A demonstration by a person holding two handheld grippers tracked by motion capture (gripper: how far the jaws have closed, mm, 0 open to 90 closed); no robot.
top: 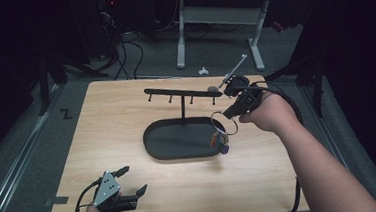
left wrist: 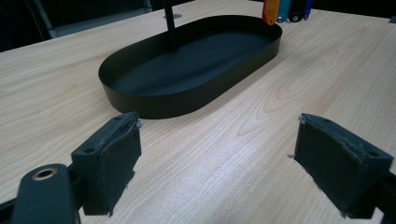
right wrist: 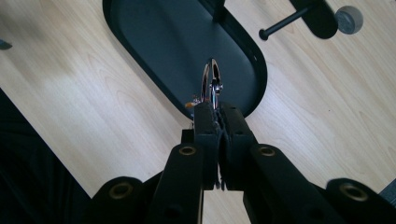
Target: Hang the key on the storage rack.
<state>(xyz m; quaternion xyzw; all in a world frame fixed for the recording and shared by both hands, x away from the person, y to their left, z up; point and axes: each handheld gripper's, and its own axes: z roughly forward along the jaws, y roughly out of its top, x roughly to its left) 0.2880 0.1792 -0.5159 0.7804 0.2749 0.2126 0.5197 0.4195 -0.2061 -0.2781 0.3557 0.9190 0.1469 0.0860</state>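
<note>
Wooden table [top: 128,140], right hand-held gripper [top: 225,114] clamping key ring [top: 224,123]

dim room; grey carpet floor [top: 23,142]; white-legged desk [top: 217,13] behind; black cables [top: 127,52] on floor; light wood table [top: 107,126].

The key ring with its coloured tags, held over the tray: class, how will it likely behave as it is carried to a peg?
The key ring looks like thin, stiff metal, so it should keep its shape in the shut right gripper. The tags hang loose below it, so they will probably swing. Being smooth and pinched at its edge, it may twist or slip.
</note>
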